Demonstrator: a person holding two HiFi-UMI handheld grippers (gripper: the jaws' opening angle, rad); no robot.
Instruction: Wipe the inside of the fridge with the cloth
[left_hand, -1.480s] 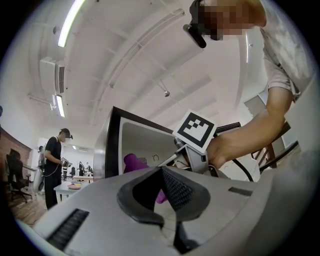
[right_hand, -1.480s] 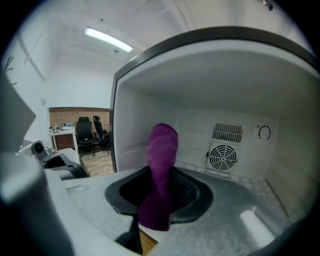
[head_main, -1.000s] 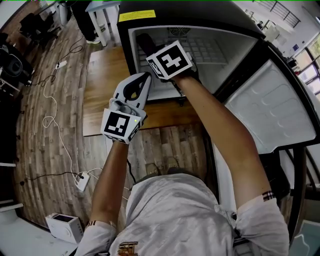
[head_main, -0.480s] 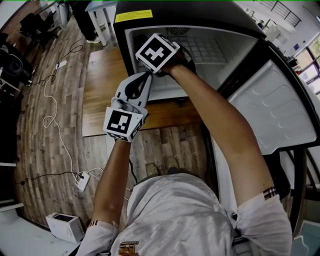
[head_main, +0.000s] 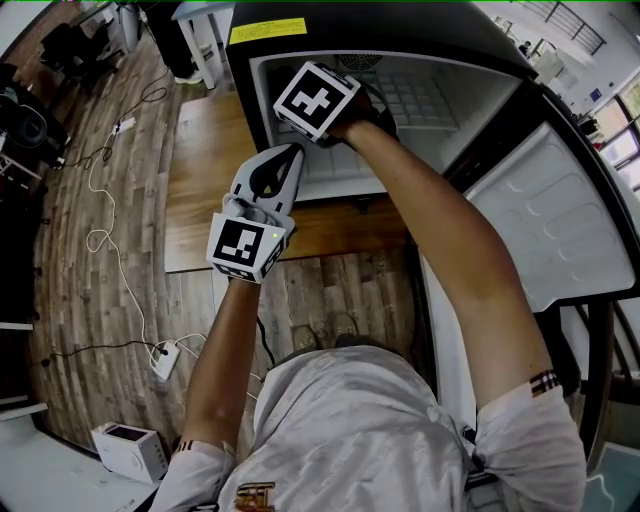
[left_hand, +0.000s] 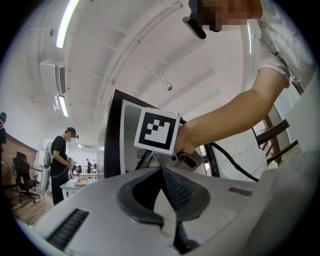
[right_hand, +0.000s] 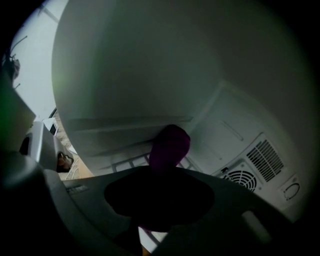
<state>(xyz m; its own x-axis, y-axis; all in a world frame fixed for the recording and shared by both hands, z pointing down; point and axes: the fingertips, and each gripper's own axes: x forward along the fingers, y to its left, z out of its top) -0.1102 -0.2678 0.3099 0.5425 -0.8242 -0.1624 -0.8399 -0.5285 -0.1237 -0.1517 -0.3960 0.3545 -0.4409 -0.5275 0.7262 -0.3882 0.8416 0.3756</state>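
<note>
Inside the open fridge (head_main: 470, 88), up near its left wall, the right hand-held gripper (right_hand: 165, 175) reached in with its jaws pinched on the cloth (right_hand: 170, 142). The cloth stuck out past the jaw tips and lay against the pale liner. The fridge door (head_main: 545, 215) hung wide to the right, and the fridge stood on a wooden platform (head_main: 205, 170) over the plank floor (head_main: 110, 290). Just outside the opening, the left hand-held gripper (head_main: 285, 165) pointed at the lower left corner, its jaws pressed together on nothing. A wire shelf (head_main: 415, 100) crossed the back of the cavity, and a round fan vent (right_hand: 241, 179) sat in the rear wall. The cloth looked dark purple and bunched into a rounded lump.
</note>
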